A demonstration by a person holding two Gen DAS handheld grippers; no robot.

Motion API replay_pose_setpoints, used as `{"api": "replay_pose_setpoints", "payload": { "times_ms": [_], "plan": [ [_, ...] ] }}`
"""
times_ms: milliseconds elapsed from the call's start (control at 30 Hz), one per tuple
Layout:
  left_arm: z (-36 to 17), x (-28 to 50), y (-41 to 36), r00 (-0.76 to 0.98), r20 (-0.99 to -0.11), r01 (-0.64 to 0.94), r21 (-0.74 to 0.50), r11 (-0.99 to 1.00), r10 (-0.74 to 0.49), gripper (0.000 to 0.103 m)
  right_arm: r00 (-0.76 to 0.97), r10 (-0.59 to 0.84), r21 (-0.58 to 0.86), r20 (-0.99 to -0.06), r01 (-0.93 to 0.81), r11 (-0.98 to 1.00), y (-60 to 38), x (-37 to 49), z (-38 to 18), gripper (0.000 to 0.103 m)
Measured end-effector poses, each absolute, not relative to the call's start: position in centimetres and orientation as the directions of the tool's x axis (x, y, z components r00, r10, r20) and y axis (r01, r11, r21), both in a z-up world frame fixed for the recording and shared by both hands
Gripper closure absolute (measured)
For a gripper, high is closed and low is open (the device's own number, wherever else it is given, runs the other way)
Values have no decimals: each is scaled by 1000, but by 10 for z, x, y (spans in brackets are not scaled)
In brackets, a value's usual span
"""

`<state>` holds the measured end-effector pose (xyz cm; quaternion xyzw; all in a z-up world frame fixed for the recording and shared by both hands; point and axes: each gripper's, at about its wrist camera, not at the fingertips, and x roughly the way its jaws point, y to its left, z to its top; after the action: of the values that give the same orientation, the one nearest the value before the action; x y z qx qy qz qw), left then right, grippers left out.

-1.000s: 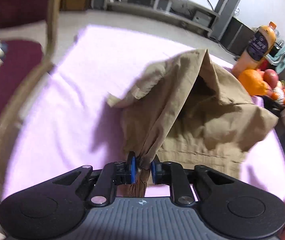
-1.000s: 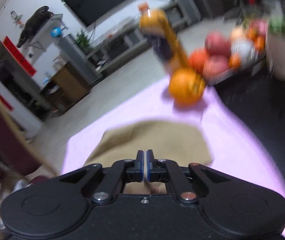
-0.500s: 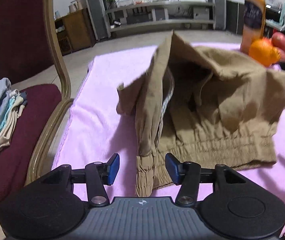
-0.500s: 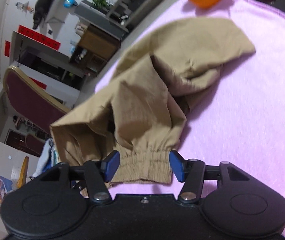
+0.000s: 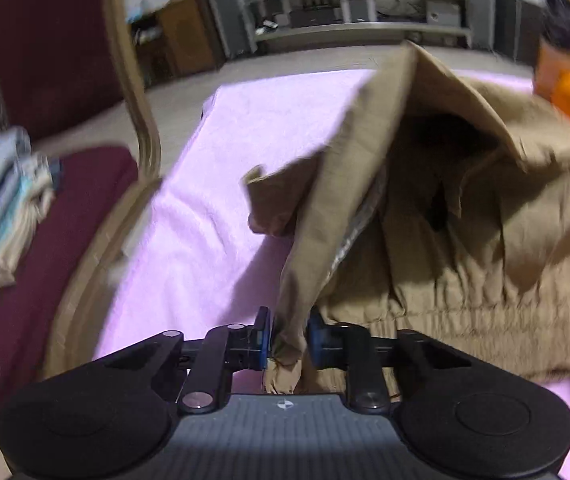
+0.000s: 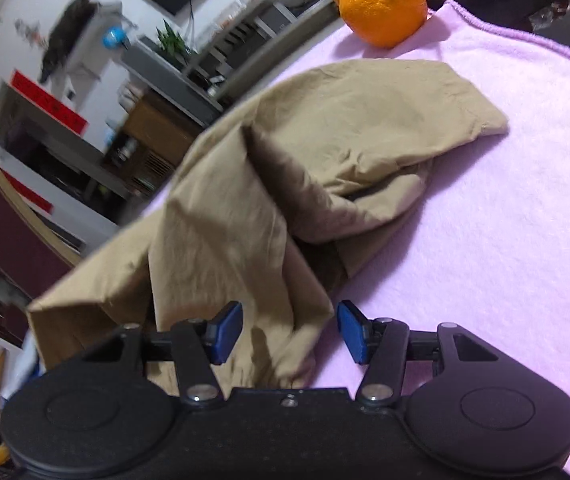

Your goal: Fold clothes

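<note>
- Pants (image 5: 465, 216) are a rumpled tan heap on the pink towel (image 5: 213, 200), near the orange (image 6: 383, 2). No clean fold yet.
- Left gripper (image 5: 288, 338) just closed, pinching a bunched edge at the waistband.
- Right gripper (image 6: 289, 334) gapes open over cloth, gripping nothing.
- Guessing it's early: flattening and every fold are left.

We see dim, even indoor light with soft shadows under the tan garment (image 5: 465, 240). Strong fisheye bending curves everything toward the rims. In the left view, motion blur smears the chair (image 5: 45, 80) at nine o'clock and the bottle (image 5: 561, 36) at two.
</note>
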<state>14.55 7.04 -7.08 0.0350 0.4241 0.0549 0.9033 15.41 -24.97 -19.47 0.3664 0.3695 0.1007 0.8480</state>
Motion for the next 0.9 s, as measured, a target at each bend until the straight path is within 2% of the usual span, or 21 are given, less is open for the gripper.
{"api": "replay_pose_setpoints", "payload": {
  "times_ms": [200, 300, 367, 433, 567, 600, 633, 667, 700, 800, 900],
  "plan": [
    [-73, 150, 112, 586, -810, -185, -120, 976, 12, 85, 650, 612, 848, -450, 97, 521, -261, 162, -218, 51],
    [-75, 152, 124, 572, -819, -214, -183, 960, -28, 83, 609, 658, 859, -443, 78, 506, -261, 163, -220, 51],
    [-76, 152, 121, 573, -819, -198, -166, 966, -23, 76, 605, 655, 848, -453, 65, 527, -262, 163, -219, 52],
    [-77, 151, 111, 577, -817, -158, -105, 982, 6, 74, 616, 633, 822, -468, 40, 569, -258, 163, -217, 52],
    [-81, 153, 89, 589, -805, -73, 37, 997, 73, 69, 657, 593, 736, -466, -84, 672, -236, 158, -210, 36],
    [-83, 155, 87, 590, -803, -63, 62, 996, 87, 69, 662, 580, 712, -475, -98, 695, -232, 157, -208, 37],
    [-83, 155, 88, 591, -802, -59, 65, 996, 88, 69, 660, 559, 692, -502, -82, 718, -232, 156, -206, 42],
    [-83, 155, 90, 593, -802, -57, 44, 997, 70, 81, 657, 538, 670, -528, -67, 740, -231, 155, -204, 61],
    [-80, 153, 92, 598, -801, -54, 15, 998, 45, 89, 654, 516, 647, -554, -52, 761, -231, 153, -202, 84],
    [-70, 146, 97, 601, -797, -30, -101, 994, -63, 92, 663, 535, 742, -524, 46, 669, -259, 145, -195, 97],
    [-60, 134, 103, 566, -791, -7, -285, 959, -231, 92, 679, 544, 765, -493, 41, 643, -280, 126, -172, 99]
  ]
}}
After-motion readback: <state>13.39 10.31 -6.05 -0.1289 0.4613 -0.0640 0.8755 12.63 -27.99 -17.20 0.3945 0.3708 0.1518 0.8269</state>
